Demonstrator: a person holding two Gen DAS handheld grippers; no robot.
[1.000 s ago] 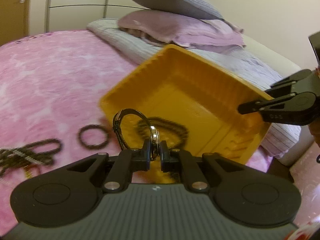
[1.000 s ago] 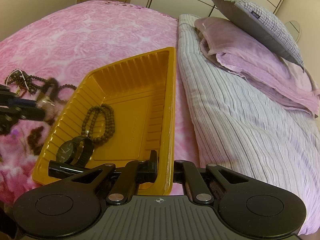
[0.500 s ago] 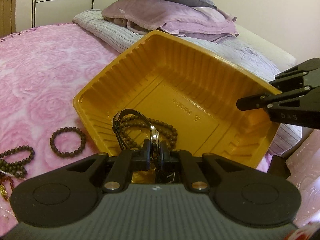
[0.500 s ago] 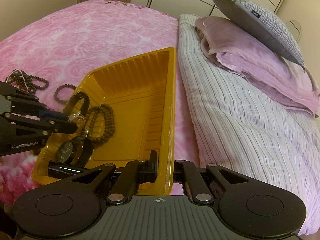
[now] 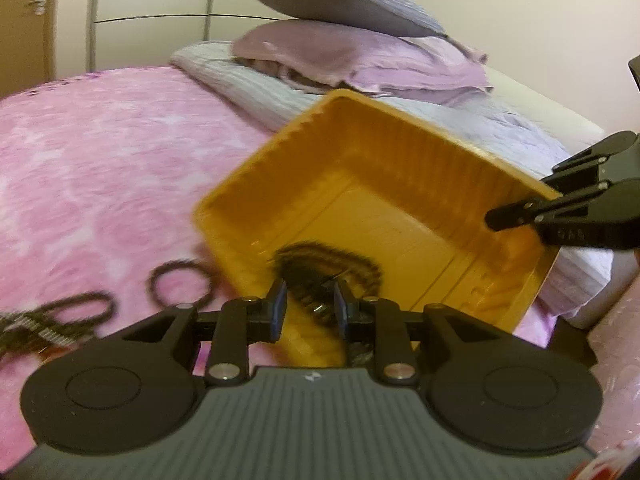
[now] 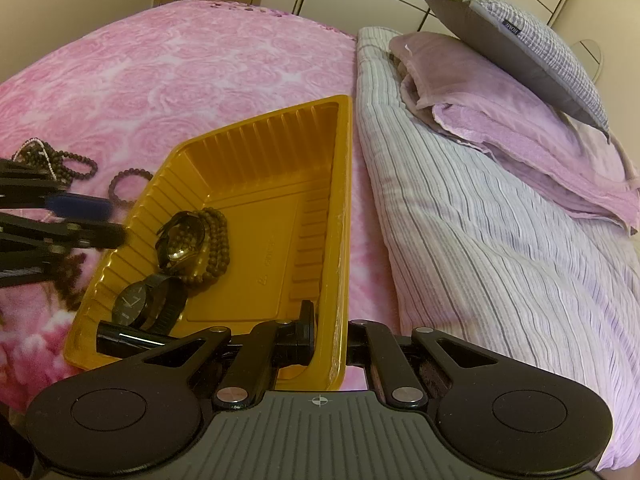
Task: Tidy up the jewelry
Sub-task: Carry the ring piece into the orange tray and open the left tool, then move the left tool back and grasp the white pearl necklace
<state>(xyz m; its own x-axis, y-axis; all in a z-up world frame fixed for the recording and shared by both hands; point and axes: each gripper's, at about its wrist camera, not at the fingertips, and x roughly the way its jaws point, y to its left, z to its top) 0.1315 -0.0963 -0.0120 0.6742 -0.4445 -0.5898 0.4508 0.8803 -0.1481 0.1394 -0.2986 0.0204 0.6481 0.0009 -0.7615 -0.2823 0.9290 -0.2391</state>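
Observation:
A yellow plastic tray (image 6: 276,184) lies on the pink bedspread; it also shows in the left wrist view (image 5: 420,216). In it lie a brown bead bracelet (image 6: 216,244), a silver-faced watch (image 6: 180,240), a black watch (image 6: 138,304) and a black tube (image 6: 128,338). My left gripper (image 5: 309,308) is open and empty at the tray's near rim; it shows blurred in the right wrist view (image 6: 108,222). My right gripper (image 6: 330,334) is shut on the tray's right rim and shows in the left wrist view (image 5: 516,216).
A small bead bracelet (image 6: 128,188) and a pile of bead necklaces (image 6: 52,160) lie on the pink bedspread (image 6: 180,64) left of the tray. A striped grey duvet (image 6: 480,240), a lilac blanket (image 6: 500,120) and a grey pillow (image 6: 520,44) lie to the right.
My left gripper carried the silver-faced watch over the tray, opened and let it drop onto the bead bracelet, then drew back to the tray's rim. The right gripper has not moved.

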